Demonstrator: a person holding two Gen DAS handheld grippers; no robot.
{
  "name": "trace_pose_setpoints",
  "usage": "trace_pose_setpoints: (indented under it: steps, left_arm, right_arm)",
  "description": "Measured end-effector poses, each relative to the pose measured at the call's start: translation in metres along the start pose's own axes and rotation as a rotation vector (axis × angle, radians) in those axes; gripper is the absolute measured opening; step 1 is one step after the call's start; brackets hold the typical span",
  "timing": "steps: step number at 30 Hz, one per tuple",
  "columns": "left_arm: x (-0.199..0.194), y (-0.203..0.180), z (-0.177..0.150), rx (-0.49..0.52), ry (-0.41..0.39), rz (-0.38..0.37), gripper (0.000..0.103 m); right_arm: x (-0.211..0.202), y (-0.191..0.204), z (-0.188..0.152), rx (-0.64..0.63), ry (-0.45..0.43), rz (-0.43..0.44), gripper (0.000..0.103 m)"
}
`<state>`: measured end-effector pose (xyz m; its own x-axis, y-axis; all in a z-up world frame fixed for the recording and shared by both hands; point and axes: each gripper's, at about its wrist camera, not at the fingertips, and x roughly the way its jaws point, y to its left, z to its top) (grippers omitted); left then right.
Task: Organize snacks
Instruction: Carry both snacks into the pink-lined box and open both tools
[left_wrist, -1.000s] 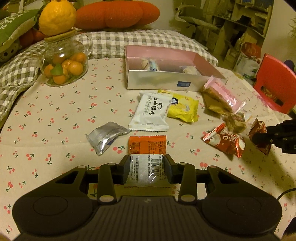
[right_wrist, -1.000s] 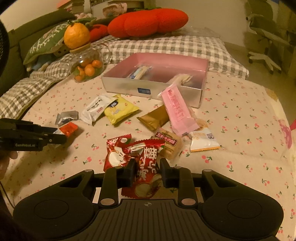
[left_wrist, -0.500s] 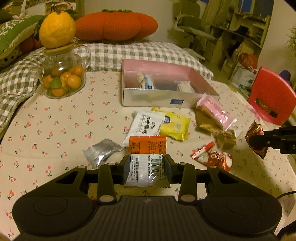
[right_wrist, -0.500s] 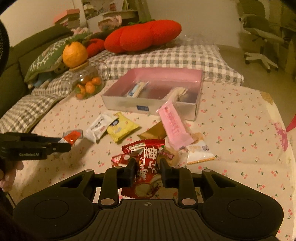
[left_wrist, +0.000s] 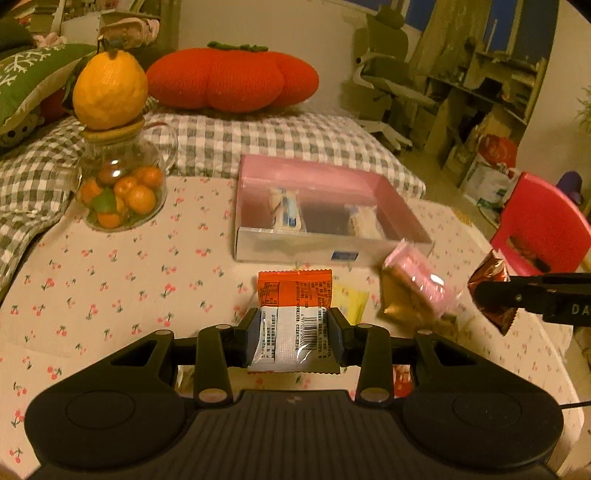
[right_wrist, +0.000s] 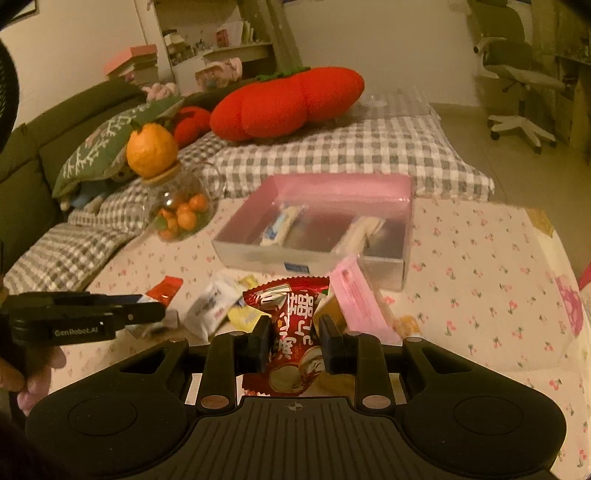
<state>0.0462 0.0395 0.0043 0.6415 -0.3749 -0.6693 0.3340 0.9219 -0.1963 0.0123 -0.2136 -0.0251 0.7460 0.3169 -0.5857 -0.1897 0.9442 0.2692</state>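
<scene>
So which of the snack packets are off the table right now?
Two: the orange packet clamped in the left gripper and the red packet in the right gripper; the others lie on the tablecloth.

jar (left_wrist: 118, 192) left of box (left_wrist: 321, 251), snacks (left_wrist: 413, 291) in front

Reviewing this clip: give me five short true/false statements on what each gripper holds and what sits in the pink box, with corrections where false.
1. The left gripper is shut on an orange snack packet. True.
2. The right gripper is open, with nothing in it. False: it is shut on a red snack packet.
3. The pink box holds no snacks yet. False: at least two wrapped snacks lie inside.
4. A large citrus fruit sits on top of the glass jar of small oranges. True.
5. The pink snack packet lies inside the box. False: it is outside, in front of the box's near wall.
</scene>
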Motion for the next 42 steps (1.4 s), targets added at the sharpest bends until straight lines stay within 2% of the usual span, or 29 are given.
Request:
trace_pose_setpoints:
  steps: [13,27,42]
  left_arm:
    - [0.019,-0.006,0.032,-0.070,-0.045,0.001,0.035]
    - [0.064,-0.017,0.060,-0.129,-0.069,0.003,0.035]
    - [0.128,-0.034,0.081,-0.002,-0.014,0.038,0.036]
  right_arm:
    - [0.026,-0.003,0.037,0.077,-0.049,-0.037,0.026]
    - [0.075,-0.034,0.072,0.259,-0.091,-0.038,0.026]
    - [0.137,-0.081,0.090,0.294,-0.076,-0.012,0.027]
